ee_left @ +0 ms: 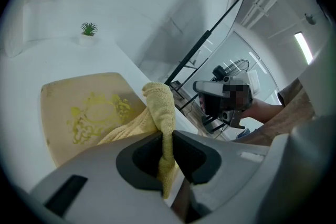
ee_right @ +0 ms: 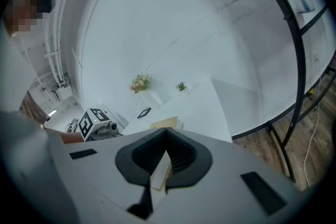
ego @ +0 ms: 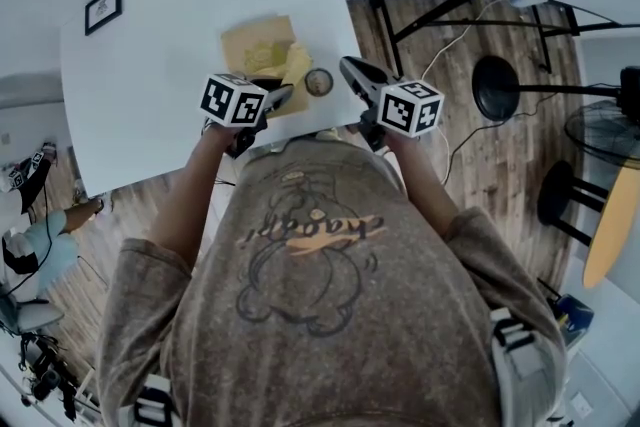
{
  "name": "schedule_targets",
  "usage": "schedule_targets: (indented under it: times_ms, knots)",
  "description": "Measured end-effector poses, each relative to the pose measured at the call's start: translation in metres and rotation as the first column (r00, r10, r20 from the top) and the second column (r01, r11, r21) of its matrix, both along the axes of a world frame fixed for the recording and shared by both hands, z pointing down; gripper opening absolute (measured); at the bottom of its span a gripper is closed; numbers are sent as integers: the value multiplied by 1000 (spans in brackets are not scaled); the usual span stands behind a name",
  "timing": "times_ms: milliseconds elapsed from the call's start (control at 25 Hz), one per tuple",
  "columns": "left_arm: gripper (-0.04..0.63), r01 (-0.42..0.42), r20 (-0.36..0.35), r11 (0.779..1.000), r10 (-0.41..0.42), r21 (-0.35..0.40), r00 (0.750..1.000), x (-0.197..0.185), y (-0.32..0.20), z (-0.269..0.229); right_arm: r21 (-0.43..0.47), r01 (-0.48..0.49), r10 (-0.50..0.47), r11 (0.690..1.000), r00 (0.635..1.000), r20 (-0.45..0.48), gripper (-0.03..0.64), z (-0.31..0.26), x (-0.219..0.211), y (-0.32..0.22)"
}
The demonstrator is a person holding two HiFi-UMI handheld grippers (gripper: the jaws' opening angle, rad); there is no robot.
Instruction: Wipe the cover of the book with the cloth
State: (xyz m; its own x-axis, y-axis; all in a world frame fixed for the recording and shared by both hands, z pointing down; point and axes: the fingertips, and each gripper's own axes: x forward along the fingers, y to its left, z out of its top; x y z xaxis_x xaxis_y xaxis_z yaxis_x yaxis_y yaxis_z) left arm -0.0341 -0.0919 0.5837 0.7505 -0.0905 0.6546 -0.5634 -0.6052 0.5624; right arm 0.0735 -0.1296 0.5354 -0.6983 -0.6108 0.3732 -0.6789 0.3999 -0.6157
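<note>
Two grippers sit by the tan book (ego: 258, 47) on the white surface (ego: 150, 85) in the head view, the left gripper (ego: 283, 96) nearer than the right gripper (ego: 348, 67).

Left gripper view: jaws clamped on the yellow cloth (ee_left: 161, 105), which lies over the book's right edge.

Right gripper view: jaws together, empty, with the book beyond their tips.

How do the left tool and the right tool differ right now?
The left tool is clamped on the yellow cloth; the right tool is shut on nothing. The left tool is at the book; the right tool is off beside it. Both have their jaws closed.
</note>
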Motion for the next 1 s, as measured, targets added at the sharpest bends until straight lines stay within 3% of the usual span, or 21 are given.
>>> schedule_targets:
  times_ms: [480,640,800,1000]
  knots:
    - [49,-14,-56,999,11,-49,998,21,33,-1,0,-12,12,1000,1000,-4,2,0,8,-3]
    - [49,-25,-103,996,16,-87,995,31,47,-4,6,-8,8,1000,1000,-3,2,-3,5,-5]
    - [49,-15,-202,985,-20,-171,979,35,57,-22,10,-7,7,1000,1000,10,2,-7,3,-9]
    - [49,90,-277,982,-134,-167,952,7,44,-48,17,-2,1,1000,1000,12,2,-10,2,-14]
